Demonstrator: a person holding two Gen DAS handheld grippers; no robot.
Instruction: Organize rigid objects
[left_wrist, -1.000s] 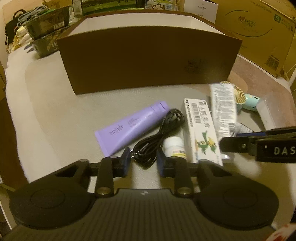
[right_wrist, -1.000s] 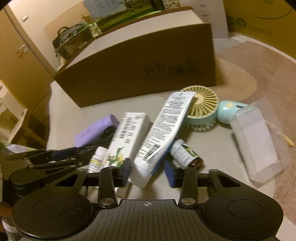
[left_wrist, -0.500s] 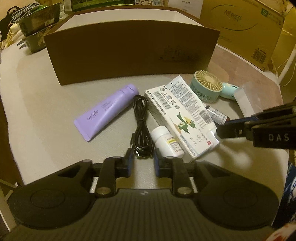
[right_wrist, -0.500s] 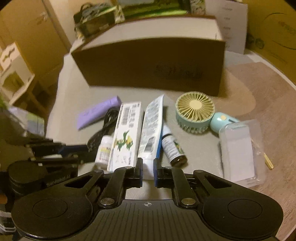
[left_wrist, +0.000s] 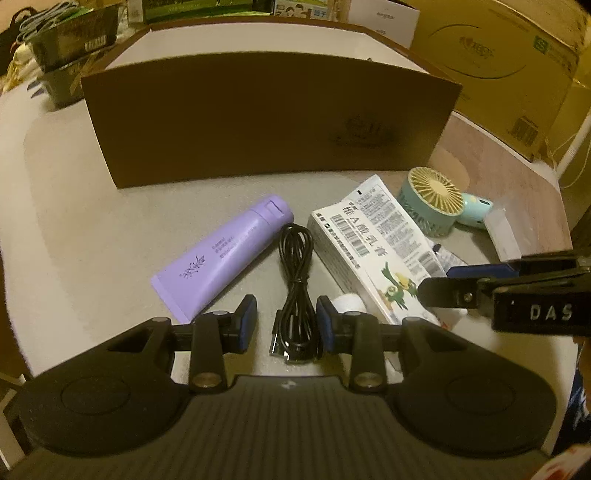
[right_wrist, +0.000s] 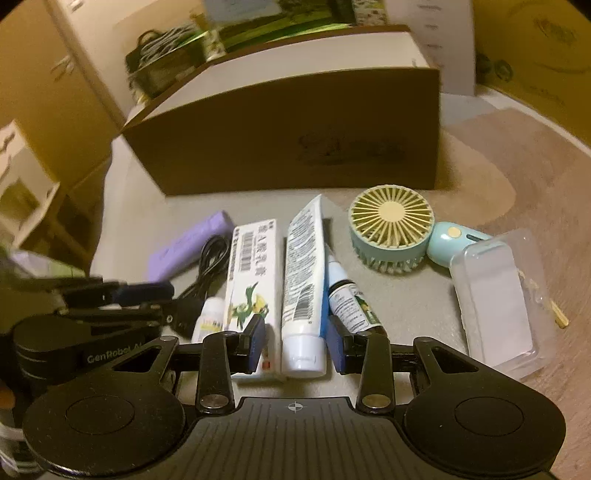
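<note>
Your left gripper (left_wrist: 284, 325) is opening; the coiled black cable (left_wrist: 295, 280) lies between its pads on the grey worktop (left_wrist: 92, 221), with a gap on the left side. Your right gripper (right_wrist: 295, 341) is also opening, its pads standing clear on both sides of the white tube (right_wrist: 304, 280), cap end near. The white carton (right_wrist: 251, 291) lies just left of the tube, the dropper bottle (right_wrist: 351, 299) just right. The brown box (left_wrist: 266, 118) stands at the far side.
</note>
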